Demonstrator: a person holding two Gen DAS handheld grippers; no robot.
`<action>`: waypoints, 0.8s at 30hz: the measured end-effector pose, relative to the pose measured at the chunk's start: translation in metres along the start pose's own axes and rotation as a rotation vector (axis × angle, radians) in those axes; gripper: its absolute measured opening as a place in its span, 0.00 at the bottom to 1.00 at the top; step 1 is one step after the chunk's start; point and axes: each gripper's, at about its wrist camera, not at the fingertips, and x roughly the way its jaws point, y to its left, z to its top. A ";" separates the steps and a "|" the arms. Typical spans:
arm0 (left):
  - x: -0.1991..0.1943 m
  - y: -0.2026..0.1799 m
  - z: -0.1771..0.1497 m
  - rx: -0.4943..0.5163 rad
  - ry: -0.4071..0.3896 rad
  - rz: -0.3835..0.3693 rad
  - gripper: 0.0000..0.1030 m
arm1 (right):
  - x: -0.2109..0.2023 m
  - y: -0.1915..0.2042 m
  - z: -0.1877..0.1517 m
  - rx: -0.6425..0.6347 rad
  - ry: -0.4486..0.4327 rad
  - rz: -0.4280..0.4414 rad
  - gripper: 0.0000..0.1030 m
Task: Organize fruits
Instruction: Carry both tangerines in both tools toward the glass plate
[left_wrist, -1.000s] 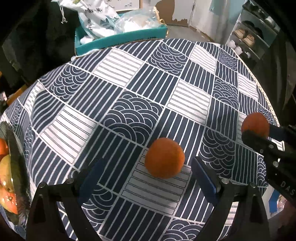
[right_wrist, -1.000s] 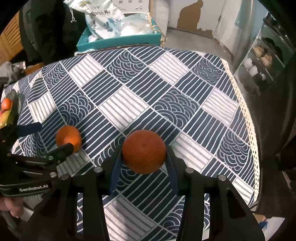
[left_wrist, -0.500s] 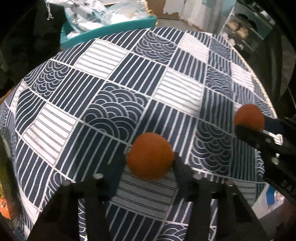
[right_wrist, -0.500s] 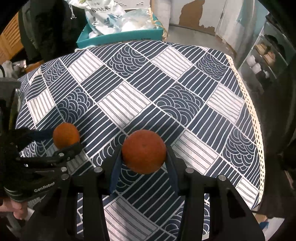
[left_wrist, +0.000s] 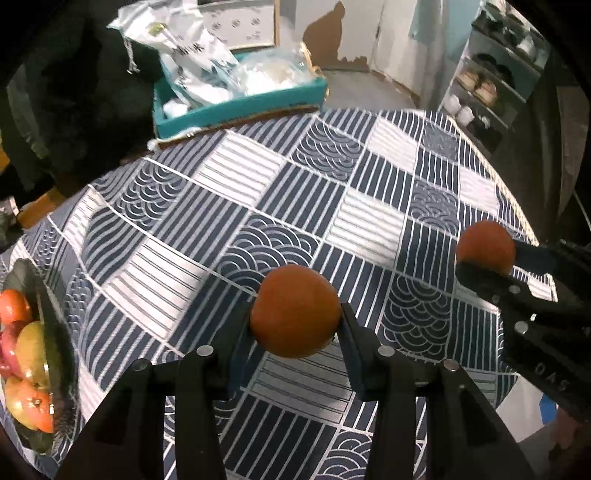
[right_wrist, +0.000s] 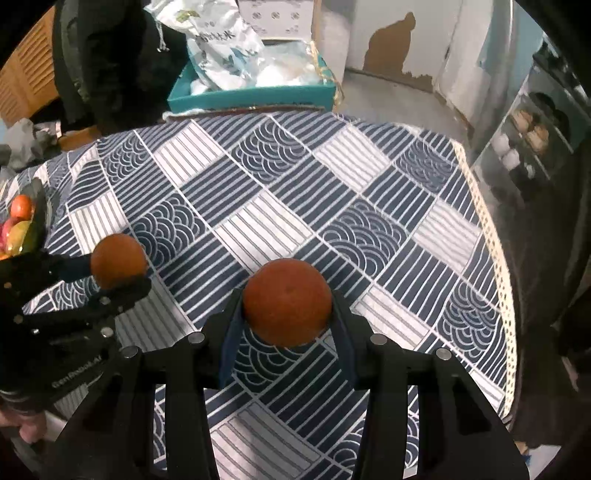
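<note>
Far left: dark bowl (left_wrist: 55, 325) sitting at the table edge, holding apples (left_wrist: 27, 354), red and yellow-green. Also showing in the right wrist view at the left edge (right_wrist: 40, 206).

Left gripper (left_wrist: 295, 325): fingers clamping an orange (left_wrist: 294, 311) from both sides, pads pressing on its flanks. The orange is sitting between the pads, clear of the tablecloth (left_wrist: 229, 221). From the right wrist view the same gripper (right_wrist: 118, 273) is showing side-on with that orange (right_wrist: 117, 265) pinched at its tips, near the bowl.

Right gripper (right_wrist: 287, 317): fingers likewise clamping a second orange (right_wrist: 287, 302), pads on both sides, fruit off the cloth. In the left wrist view it is appearing at the right (left_wrist: 484, 258), gripping its orange (left_wrist: 484, 248) near the table's right edge.

The two oranges are sitting well apart, left one nearer the bowl.

Back of table: teal tray (left_wrist: 240, 107) with white bags (left_wrist: 192, 55) piled in it. Right background: shelf (right_wrist: 535, 136) with shoes.
</note>
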 end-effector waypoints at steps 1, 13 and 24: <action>-0.003 0.001 0.001 -0.005 -0.008 0.000 0.44 | -0.002 0.001 0.001 -0.003 -0.005 -0.001 0.44; -0.059 0.012 0.011 -0.033 -0.111 0.003 0.44 | -0.045 0.013 0.015 -0.012 -0.110 0.015 0.44; -0.108 0.034 0.015 -0.084 -0.205 0.018 0.44 | -0.081 0.021 0.026 0.011 -0.210 0.038 0.44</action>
